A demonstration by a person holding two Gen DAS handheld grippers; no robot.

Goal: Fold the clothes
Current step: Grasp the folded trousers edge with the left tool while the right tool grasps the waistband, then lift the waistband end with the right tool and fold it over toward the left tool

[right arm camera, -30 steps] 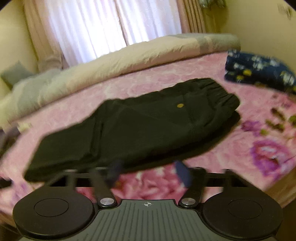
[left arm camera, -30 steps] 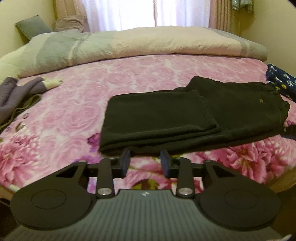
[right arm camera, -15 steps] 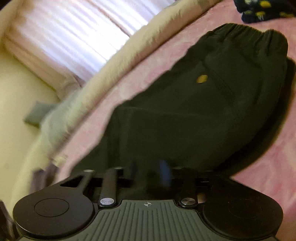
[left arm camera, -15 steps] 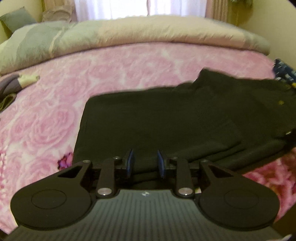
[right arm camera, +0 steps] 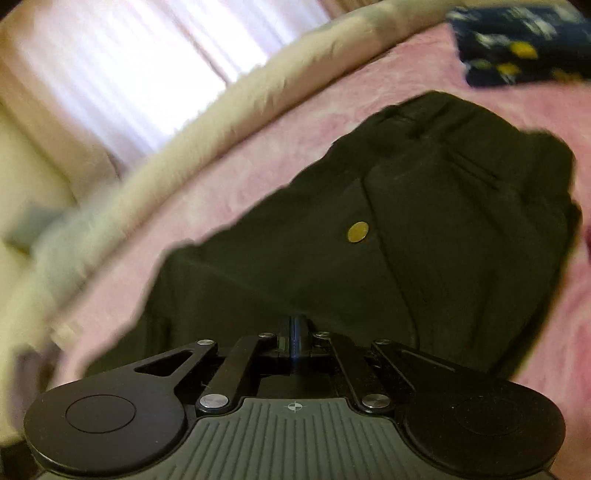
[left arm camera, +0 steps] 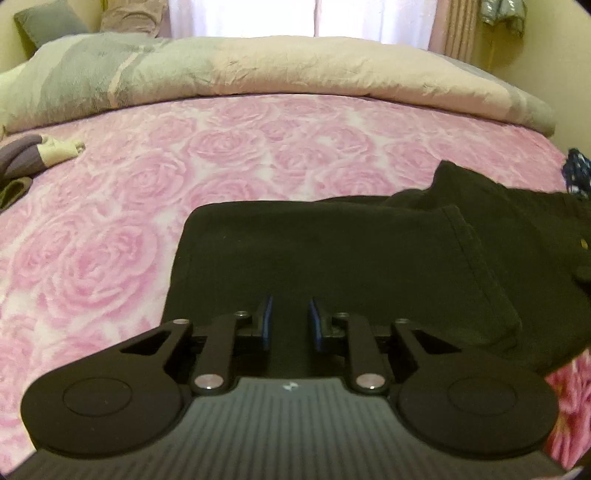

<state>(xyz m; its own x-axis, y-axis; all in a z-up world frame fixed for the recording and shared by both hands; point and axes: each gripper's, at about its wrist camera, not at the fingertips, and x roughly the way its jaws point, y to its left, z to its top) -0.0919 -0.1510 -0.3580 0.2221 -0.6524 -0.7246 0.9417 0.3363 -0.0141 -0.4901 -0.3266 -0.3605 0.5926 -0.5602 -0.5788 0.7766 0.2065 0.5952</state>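
Black trousers (left arm camera: 332, 258) lie folded on the pink rose bedspread (left arm camera: 110, 229), the leg ends laid back over the waist part. My left gripper (left arm camera: 290, 319) hovers low over their near edge; its jaws are closing, a narrow gap remains, and dark cloth shows in it without clear pressing. In the right wrist view the trousers (right arm camera: 424, 221) show a yellow button (right arm camera: 357, 232). My right gripper (right arm camera: 297, 330) sits at their near edge with its fingertips pressed together. Whether any cloth is pinched there is hidden.
A rolled grey and pink duvet (left arm camera: 258, 70) runs along the back of the bed, with a pillow (left arm camera: 48, 22) behind it. A purple-grey garment (left arm camera: 22, 158) lies at the left edge. A navy patterned garment (right arm camera: 524, 40) lies beyond the trousers on the right.
Both grippers came forward and down until the trousers fill the lower views. The right jaws went from wide apart to closed and its view rolled. The left jaws narrowed.
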